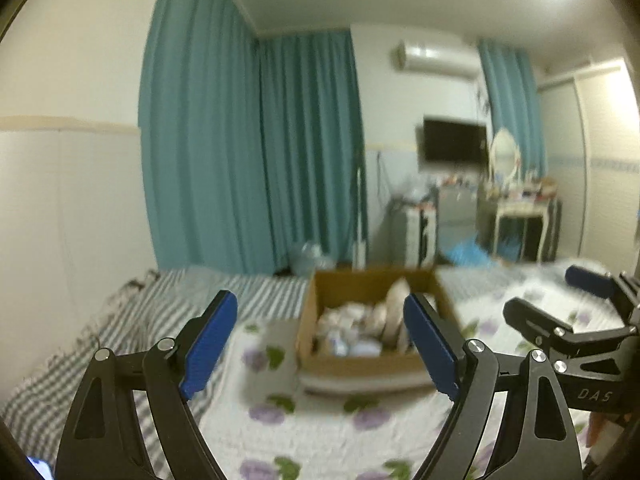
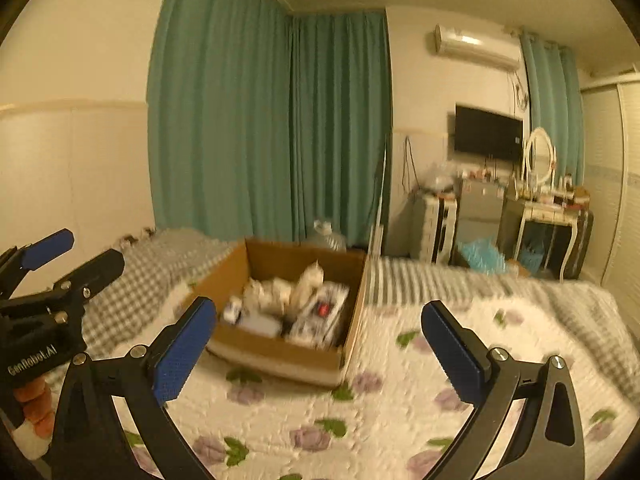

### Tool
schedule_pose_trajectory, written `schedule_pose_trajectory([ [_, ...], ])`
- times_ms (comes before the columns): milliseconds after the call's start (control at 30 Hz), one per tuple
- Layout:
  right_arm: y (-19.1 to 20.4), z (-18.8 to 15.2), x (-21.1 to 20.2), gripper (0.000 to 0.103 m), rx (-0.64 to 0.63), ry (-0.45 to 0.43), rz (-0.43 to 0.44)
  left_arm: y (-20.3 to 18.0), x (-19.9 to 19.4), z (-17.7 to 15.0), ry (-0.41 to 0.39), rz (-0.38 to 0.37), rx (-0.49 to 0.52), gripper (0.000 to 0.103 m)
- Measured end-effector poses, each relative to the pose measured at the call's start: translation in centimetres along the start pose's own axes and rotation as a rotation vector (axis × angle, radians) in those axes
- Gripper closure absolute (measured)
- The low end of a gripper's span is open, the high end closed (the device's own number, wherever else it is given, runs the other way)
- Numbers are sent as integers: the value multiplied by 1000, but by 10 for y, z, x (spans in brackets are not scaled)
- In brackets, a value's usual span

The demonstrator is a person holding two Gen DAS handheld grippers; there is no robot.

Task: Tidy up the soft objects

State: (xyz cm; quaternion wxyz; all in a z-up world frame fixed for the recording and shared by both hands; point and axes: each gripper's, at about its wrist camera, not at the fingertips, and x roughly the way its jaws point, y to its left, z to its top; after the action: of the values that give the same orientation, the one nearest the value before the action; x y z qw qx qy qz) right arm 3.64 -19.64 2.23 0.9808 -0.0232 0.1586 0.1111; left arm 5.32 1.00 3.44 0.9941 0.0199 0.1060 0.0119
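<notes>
An open cardboard box (image 1: 316, 320) stands on the bed, holding several pale soft objects (image 1: 380, 316) piled together; the view is blurred. It also shows in the right wrist view (image 2: 280, 356) with white soft items (image 2: 276, 292) and packets inside. My left gripper (image 1: 320, 344) is open and empty, held above the floral quilt in front of the box. My right gripper (image 2: 320, 344) is open and empty, just right of the box's near corner. Each gripper shows at the edge of the other's view.
The bed has a white quilt with purple flowers (image 2: 360, 420) and a grey checked blanket (image 1: 120, 320) at the left. Teal curtains (image 2: 260, 120) hang behind. A dresser with a mirror (image 2: 540, 208), a wall television (image 2: 488, 134) and cluttered furniture stand at the back right.
</notes>
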Motion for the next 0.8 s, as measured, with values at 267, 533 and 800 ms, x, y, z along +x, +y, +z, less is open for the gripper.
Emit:
schedule_pose_trajectory([
  [267,-5,-24,25,0,31,67,-27,-4,29,-32,95,-4,6,17],
  [533,-11,-19,21,0,45,65,-44,-1,25,-43,108,-4,-7,17],
  [800,-11,-20,22,0,45,70,-39,1,28,-44,117,-5,-16,17],
])
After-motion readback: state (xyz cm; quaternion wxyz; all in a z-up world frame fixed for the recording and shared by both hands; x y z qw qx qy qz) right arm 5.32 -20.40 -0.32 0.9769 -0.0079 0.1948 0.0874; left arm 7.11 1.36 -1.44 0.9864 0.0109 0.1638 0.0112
